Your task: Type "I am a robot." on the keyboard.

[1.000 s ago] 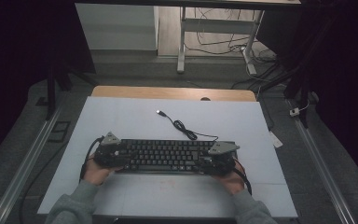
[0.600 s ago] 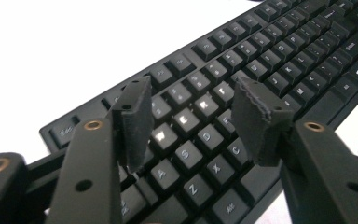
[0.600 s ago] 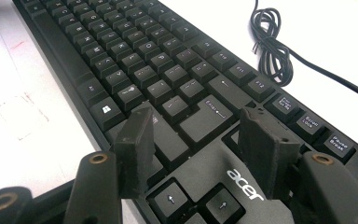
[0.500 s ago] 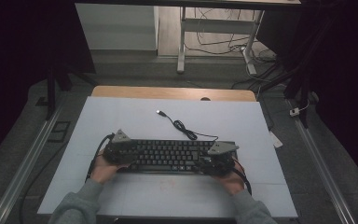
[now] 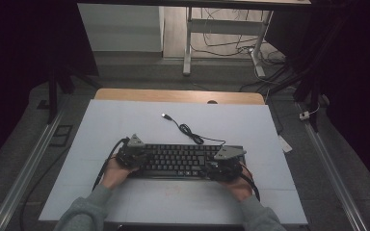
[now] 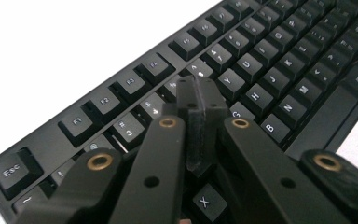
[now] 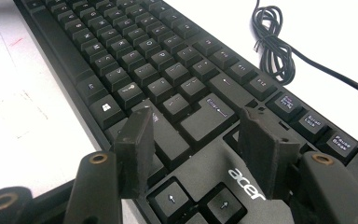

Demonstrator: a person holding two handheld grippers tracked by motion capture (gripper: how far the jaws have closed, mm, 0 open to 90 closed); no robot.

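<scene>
A: Report the state of each hand-held gripper.

B: The left hand-held gripper (image 6: 200, 100) has its jaws pressed together with nothing between them, tips directly above the number row of the black full-size plastic keyboard (image 5: 180, 160). The right hand-held gripper (image 7: 200, 140) has its jaws set wide, straddling the area just ahead of the arrow keys, gripping nothing.

A: Why this arrangement?

B: Judgement: the closed left tips form a single narrow point, suited to pressing one key. The right unit sits over the opposite end, possibly to steady the keyboard.

A: Locate and describe the keyboard.

B: It lies flat on the white table (image 5: 125, 120), directly beneath both grippers. Keycaps are matte black with pale legends. Its black cable (image 7: 279, 51) lies coiled beyond the far edge.
</scene>
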